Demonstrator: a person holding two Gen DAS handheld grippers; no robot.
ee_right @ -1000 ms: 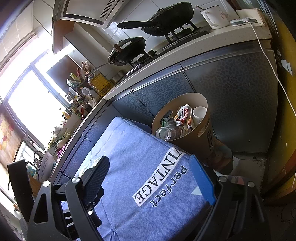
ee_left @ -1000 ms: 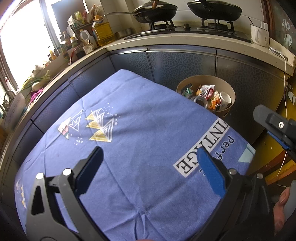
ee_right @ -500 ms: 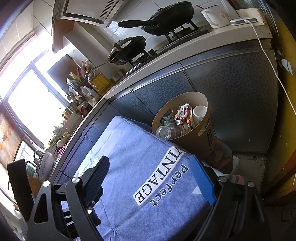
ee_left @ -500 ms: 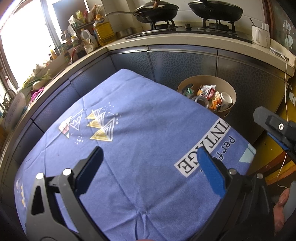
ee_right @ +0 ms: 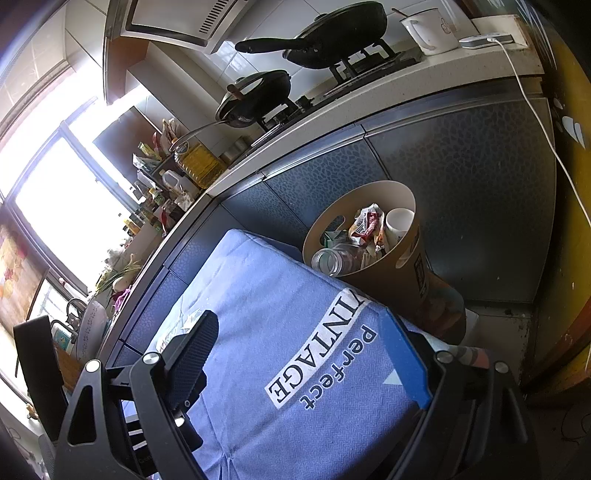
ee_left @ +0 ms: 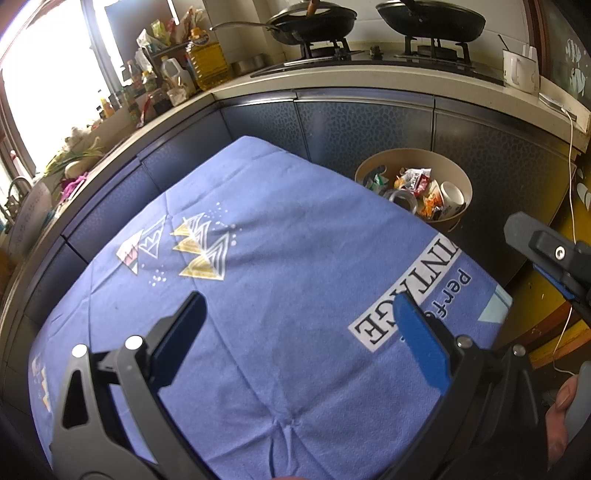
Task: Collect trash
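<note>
A round tan trash bin stands on the floor past the table's far right corner, against the dark cabinets. It holds snack wrappers, a white paper cup and a clear jar. It also shows in the right wrist view. My left gripper is open and empty above the blue tablecloth. My right gripper is open and empty over the cloth's right part, near the bin. No loose trash shows on the cloth.
A kitchen counter runs behind the table with two black pans on a stove, a white mug, bottles and an oil jug. A white cable hangs down the cabinet at the right.
</note>
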